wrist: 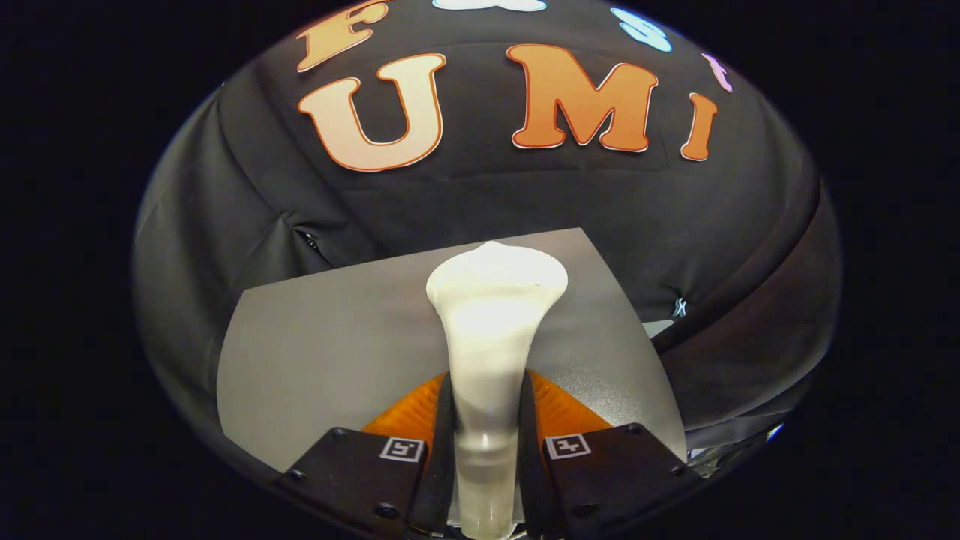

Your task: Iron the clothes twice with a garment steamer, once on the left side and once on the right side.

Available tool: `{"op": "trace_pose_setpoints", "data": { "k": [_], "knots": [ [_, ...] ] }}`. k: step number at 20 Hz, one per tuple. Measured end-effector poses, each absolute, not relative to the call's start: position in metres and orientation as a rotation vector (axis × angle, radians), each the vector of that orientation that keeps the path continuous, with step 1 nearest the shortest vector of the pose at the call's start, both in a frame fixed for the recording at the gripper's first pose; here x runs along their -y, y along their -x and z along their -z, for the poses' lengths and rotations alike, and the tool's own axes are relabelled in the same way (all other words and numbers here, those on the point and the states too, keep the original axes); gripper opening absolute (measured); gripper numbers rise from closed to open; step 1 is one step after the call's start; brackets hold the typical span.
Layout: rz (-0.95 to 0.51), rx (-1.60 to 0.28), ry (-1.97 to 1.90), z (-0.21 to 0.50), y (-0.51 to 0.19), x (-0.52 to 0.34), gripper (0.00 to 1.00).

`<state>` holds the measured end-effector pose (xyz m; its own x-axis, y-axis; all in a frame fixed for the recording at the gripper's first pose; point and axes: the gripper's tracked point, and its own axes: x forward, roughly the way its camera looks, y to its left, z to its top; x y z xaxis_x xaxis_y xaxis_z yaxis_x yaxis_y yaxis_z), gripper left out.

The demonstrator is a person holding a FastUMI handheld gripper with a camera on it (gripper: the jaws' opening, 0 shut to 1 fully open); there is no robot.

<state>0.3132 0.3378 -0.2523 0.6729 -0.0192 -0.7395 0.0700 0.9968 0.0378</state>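
1. We are gripping the garment steamer [491, 337] firmly between both fingers of the tongs [486, 427].
2. Its head is hovering over the table's [322, 352] far edge.
3. We are judging both ironing passes pending.

We see a grey tabletop [315, 337] standing before the booth's black cloth wall [480, 202], which hangs in creases.

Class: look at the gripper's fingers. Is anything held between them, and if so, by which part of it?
Yes. The gripper is shut on the white garment steamer, both fingers pressing its narrow handle, with the wide head beyond the fingertips.
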Motion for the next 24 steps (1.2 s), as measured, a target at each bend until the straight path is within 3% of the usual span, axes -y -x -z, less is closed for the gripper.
{"op": "trace_pose_setpoints", "data": {
  "k": [5,15,24],
  "knots": [
    [0.036,-0.711,-0.079,0.224,-0.308,-0.34,0.41],
    [-0.105,-0.422,-0.065,0.132,-0.208,-0.345,0.4],
    [-0.093,-0.266,-0.032,0.045,-0.131,-0.27,0.4]
  ]
}}
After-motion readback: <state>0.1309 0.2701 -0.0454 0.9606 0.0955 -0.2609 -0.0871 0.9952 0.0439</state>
